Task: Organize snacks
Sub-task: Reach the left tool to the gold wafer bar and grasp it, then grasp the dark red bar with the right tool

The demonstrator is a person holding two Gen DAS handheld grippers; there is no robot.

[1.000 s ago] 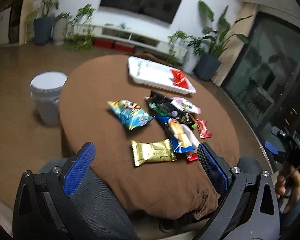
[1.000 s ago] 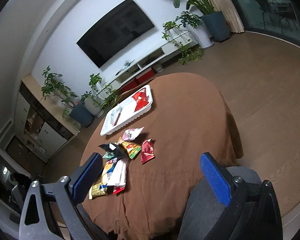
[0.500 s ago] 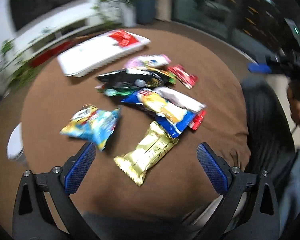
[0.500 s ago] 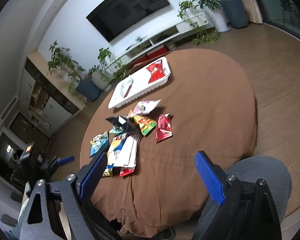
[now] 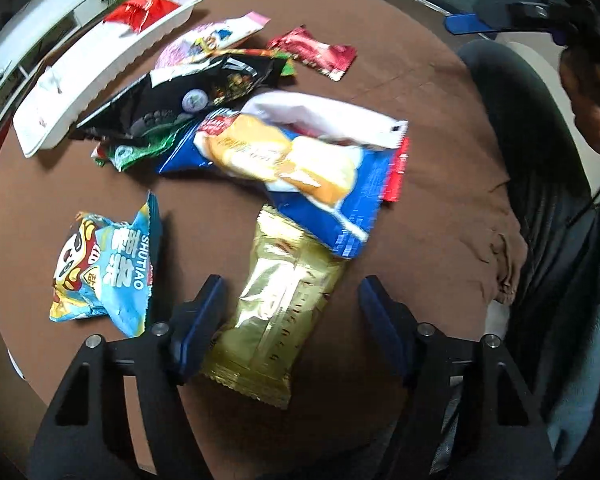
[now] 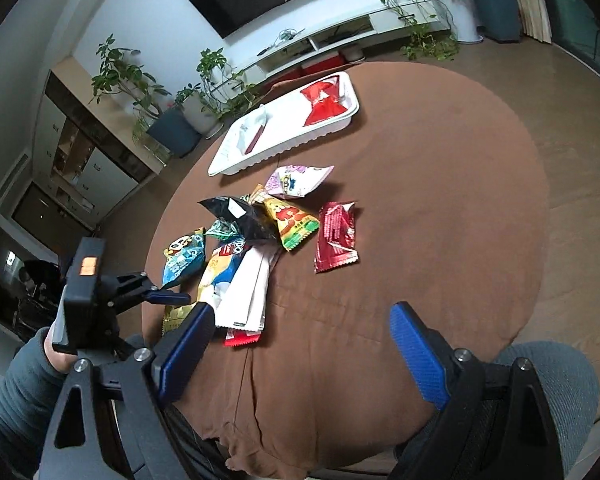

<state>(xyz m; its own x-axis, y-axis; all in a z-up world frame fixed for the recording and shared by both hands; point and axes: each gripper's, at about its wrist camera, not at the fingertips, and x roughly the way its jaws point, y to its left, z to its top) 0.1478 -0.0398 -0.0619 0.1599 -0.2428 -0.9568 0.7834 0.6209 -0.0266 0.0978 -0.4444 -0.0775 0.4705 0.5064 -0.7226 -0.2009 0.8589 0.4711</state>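
Several snack packets lie in a heap on the round brown table [image 5: 440, 128]. A gold packet [image 5: 284, 300] is nearest me, partly under a blue bread packet [image 5: 300, 168]. My left gripper [image 5: 292, 312] points down over the gold packet, which lies between its closing jaws. The left pad is at the packet's edge and the right pad stands apart from it. A light blue panda packet [image 5: 108, 272] lies to the left. The white tray [image 6: 284, 152] at the back holds a red packet [image 6: 324, 102]. My right gripper [image 6: 300, 352] hangs open and empty over the cloth's near edge.
A dark red packet [image 6: 336, 236] lies alone to the right of the heap, with bare cloth beyond it. A black packet [image 5: 188, 92], a pink one [image 5: 212, 36] and a white one [image 5: 324, 116] sit in the heap. The person's grey-clad knees press against the table's near rim.
The left gripper swung down and rolled onto the heap, ending over the gold packet with its jaws narrower. The right gripper tilted down and drew a little closer to the table.
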